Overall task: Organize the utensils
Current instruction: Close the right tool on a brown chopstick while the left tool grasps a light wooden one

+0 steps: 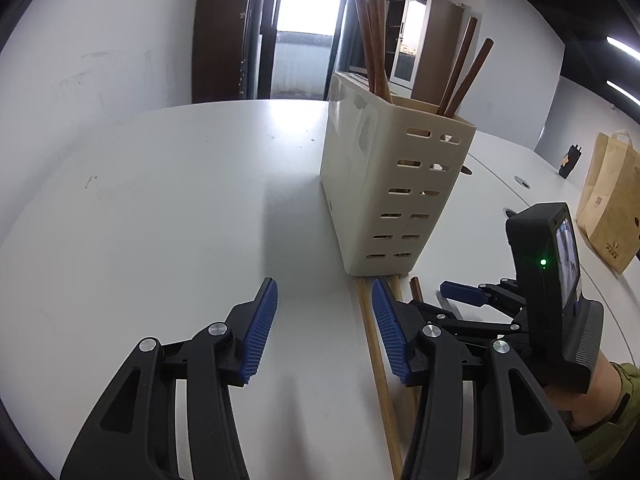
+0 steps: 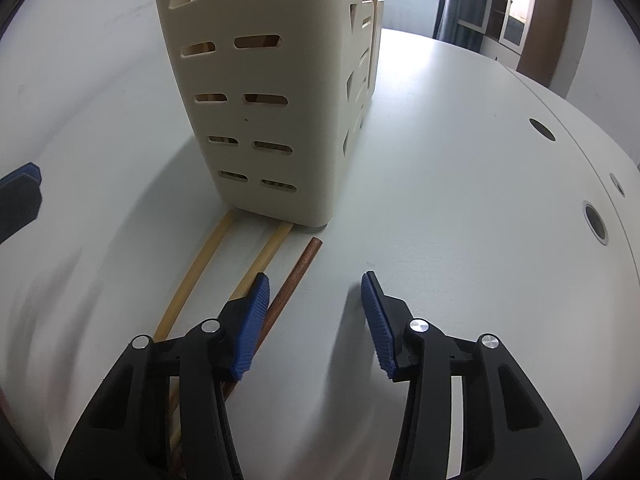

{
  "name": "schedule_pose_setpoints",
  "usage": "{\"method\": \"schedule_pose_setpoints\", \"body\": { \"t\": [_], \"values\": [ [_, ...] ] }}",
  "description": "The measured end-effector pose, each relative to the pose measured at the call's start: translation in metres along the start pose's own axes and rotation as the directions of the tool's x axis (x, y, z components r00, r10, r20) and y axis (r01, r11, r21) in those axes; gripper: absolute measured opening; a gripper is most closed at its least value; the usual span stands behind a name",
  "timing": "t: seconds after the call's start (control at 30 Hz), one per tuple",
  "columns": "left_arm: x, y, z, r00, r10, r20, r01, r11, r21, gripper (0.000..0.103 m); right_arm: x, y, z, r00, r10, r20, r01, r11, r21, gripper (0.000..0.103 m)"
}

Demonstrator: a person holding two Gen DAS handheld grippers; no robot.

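Lying on the white tabletop (image 2: 440, 168) just in front of the cream slotted plastic utensil caddy (image 2: 256, 92), three chopsticks remain unsorted: two pale bamboo ones (image 2: 208, 260) and one dark reddish-brown wooden chopstick (image 2: 298, 266). Their long axes run from the caddy's near end back toward both tools. The dark stick sits just inside the left pad of the right gripper (image 2: 316, 320), which stands released around it with no pad pressing (the opposite pad is well apart from it). The left gripper (image 1: 324, 328) is likewise unclenched and empty, one pale stick (image 1: 374, 352) lying just inside its right pad. Several dark sticks (image 1: 374, 40) already stand upright in the caddy. Judged from this, the right hand is better placed for the dark stick, gripping across its axis.
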State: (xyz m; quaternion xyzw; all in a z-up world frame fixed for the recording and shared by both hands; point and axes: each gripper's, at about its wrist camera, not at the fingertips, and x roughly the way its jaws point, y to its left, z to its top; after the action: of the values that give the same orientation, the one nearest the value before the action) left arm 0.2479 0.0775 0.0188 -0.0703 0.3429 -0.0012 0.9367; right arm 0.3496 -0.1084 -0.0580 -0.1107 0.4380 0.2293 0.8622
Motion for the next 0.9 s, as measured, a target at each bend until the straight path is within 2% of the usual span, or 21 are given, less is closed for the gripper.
{"method": "schedule_pose_setpoints", "body": {
  "t": [0.3,0.6,0.8,0.9],
  "values": [
    [0.031,-0.007,0.001,0.996,0.012,-0.092,-0.01,1.0,0.015,0.049,-0.005,-0.005,-0.003,0.999,0.033,-0.007,-0.033,0.999,0.023,0.019],
    [0.06,-0.022,0.003,0.985,0.001,-0.174,0.008,0.999,0.052,0.049,-0.006,-0.014,-0.004,0.998,0.057,-0.013,-0.057,0.997,0.05,0.013],
    [0.083,-0.035,0.0,0.968,0.005,-0.25,0.019,0.996,0.092,0.049,-0.001,-0.023,0.0,0.998,0.063,-0.018,-0.062,0.996,0.056,0.01],
    [0.091,-0.037,-0.004,0.965,0.006,-0.261,0.02,0.995,0.099,0.049,-0.001,-0.024,-0.001,0.998,0.068,-0.017,-0.067,0.996,0.057,0.009]
  ]
}}
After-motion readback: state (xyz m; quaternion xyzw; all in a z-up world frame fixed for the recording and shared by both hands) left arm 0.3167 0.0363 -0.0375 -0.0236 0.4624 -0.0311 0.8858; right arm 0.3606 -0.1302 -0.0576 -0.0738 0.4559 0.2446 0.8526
